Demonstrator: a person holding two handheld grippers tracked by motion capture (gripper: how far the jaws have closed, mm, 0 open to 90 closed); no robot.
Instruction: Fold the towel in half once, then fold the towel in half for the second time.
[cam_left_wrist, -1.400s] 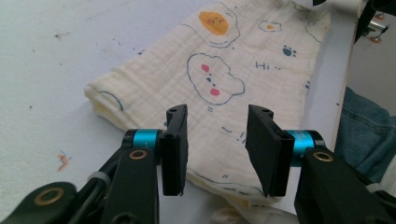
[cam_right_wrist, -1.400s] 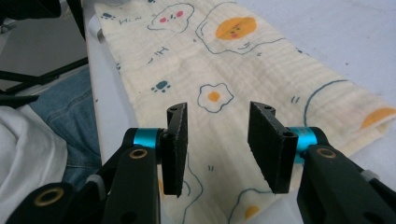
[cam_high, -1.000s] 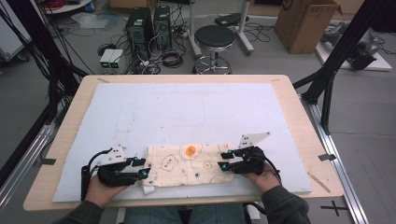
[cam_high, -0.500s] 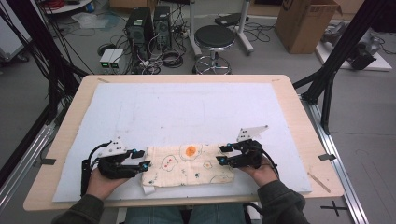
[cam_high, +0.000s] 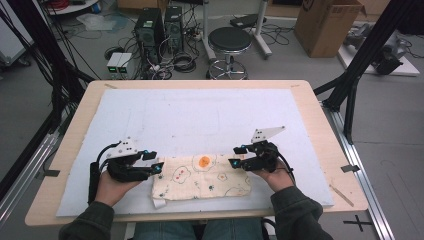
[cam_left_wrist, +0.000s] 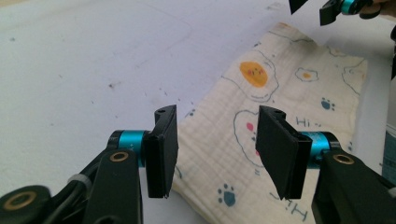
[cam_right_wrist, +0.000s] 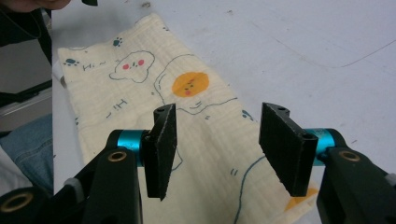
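Both my left gripper (cam_high: 156, 161) and right gripper (cam_high: 236, 156) have just been opening, nothing between the jaws, over the cloth (cam_high: 200, 176) ends; its folds, seemingly loose, could spring open.

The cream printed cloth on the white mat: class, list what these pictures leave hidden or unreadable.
- Cream printed cloth: what lies under it is covered in all views.
- Left gripper view: its near end passes behind the black jaws and the bottom edge.
- Right gripper view: the same.
- High view: the small printed words are too small to read.

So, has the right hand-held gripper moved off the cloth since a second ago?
Yes. The right hand-held gripper has drawn right, off the orange egg print, to the cloth's right end, its jaws just opening, nothing between them.
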